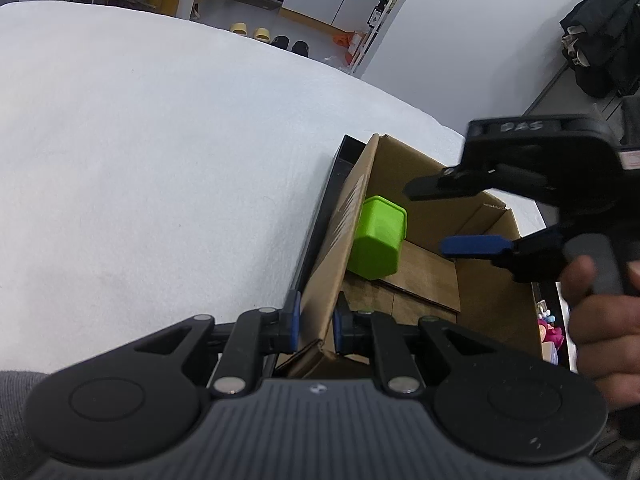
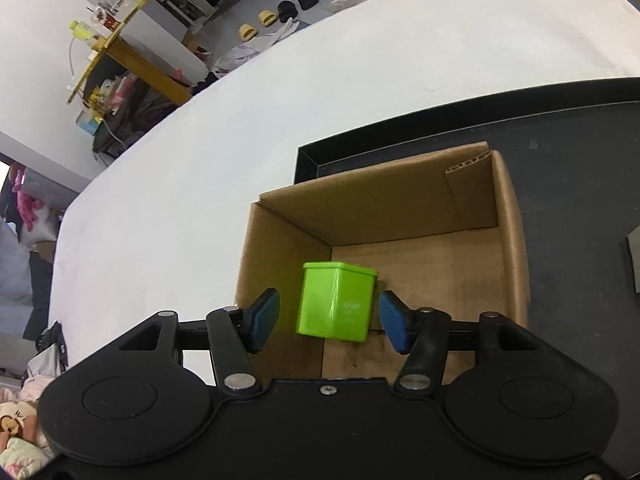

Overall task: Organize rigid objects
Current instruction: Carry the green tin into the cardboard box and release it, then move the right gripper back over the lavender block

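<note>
Inside corrugated cardboard box (image 2: 404,204): glossy green square-sided plastic container (image 2: 338,306), upright.

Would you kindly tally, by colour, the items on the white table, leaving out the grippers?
Green: 1, the tin
Brown: 1, the cardboard box
Black: 1, the tray
Total: 3

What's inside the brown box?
A green tub sits inside the cardboard box, on its bare floor. The near part of the floor is hidden behind the right gripper, so I can't tell what's there.
</note>
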